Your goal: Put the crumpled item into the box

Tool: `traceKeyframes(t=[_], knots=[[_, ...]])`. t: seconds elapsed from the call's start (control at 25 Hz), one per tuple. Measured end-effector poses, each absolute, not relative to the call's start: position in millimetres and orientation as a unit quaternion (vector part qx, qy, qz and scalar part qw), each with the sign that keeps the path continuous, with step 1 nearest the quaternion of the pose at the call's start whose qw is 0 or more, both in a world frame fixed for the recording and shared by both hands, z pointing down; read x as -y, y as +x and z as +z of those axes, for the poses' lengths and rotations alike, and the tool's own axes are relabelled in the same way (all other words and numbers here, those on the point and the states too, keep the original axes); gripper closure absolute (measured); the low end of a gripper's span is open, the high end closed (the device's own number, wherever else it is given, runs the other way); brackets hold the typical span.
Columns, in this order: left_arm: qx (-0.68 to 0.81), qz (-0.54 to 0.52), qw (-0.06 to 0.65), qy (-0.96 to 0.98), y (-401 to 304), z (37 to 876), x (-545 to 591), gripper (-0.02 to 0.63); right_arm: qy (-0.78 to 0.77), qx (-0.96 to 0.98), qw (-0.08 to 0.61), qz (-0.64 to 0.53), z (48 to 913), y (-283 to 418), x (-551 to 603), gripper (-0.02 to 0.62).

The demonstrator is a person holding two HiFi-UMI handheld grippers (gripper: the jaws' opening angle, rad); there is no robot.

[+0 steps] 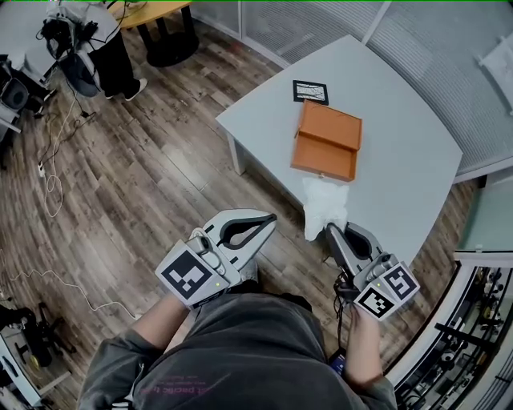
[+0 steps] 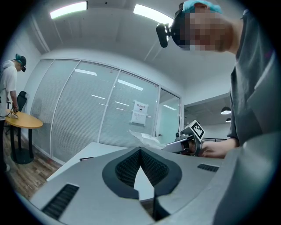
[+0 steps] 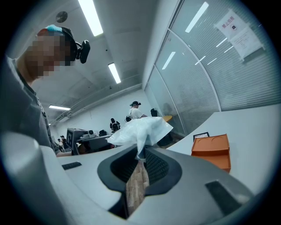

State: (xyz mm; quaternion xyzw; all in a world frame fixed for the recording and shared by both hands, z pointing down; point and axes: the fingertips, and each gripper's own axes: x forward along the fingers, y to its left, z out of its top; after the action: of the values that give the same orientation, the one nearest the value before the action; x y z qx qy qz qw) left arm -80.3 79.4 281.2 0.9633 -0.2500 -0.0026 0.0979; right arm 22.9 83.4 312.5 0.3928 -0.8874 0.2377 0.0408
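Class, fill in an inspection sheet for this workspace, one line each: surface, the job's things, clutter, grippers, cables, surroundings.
Surface: pale grey table, mostly bare.
Job's things: flat orange box lies on the table and seems to be in two offset layers. The crumpled white sheet is held in the air by the table's near edge, short of the box.
Clutter: small black-bordered card lies just beyond the box.
Grippers: left gripper is shut and empty. The right gripper is shut on the crumpled white sheet.
Cables: white cables trail over the wooden floor.
Surroundings: glass partitions with blinds. Another person stands near a round yellow table.
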Motion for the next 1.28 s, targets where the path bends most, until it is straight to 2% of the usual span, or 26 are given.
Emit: traceKeyframes(t=[0.6, 1.28], knots=[[0.244, 0.001, 0.100, 0.965, -81, 290, -70, 0.594, 0.404, 0.882, 0.038, 0.238, 318, 28, -73, 0.554], [0.270, 0.026, 0.097, 0.958, -27, 295, 8, 0.594, 0.371, 0.894, 0.025, 0.249, 327, 77, 12, 0.554]])
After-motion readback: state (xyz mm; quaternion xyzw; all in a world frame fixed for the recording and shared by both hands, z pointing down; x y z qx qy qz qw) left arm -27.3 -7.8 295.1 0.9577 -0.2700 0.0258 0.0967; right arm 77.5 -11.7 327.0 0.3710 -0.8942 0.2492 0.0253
